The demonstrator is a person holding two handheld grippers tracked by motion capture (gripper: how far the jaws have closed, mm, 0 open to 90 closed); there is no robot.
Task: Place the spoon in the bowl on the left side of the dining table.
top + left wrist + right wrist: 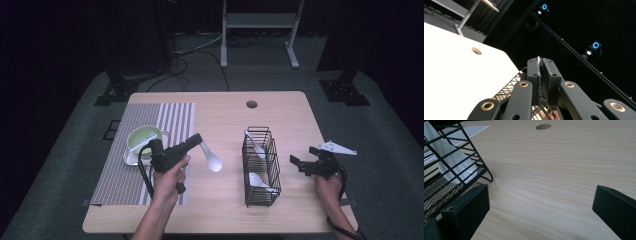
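My left tongs (200, 141) are clenched on the thin handle of a white spoon (214, 162), which hangs over the bare tabletop (225, 120) between the bowl (144, 138) at the left and the wire basket (261, 167) at the right. The grip is only on the handle end, so I think the spoon could turn or slip out if I move fast. The basket already holds other spoons (260, 179), and its rim wires could catch the scoop. My right tongs (306, 164) are released and wide, just right of the basket, maybe touching its foot; the view is not clear. A push there could slide the basket. The far half of the tabletop is free room.
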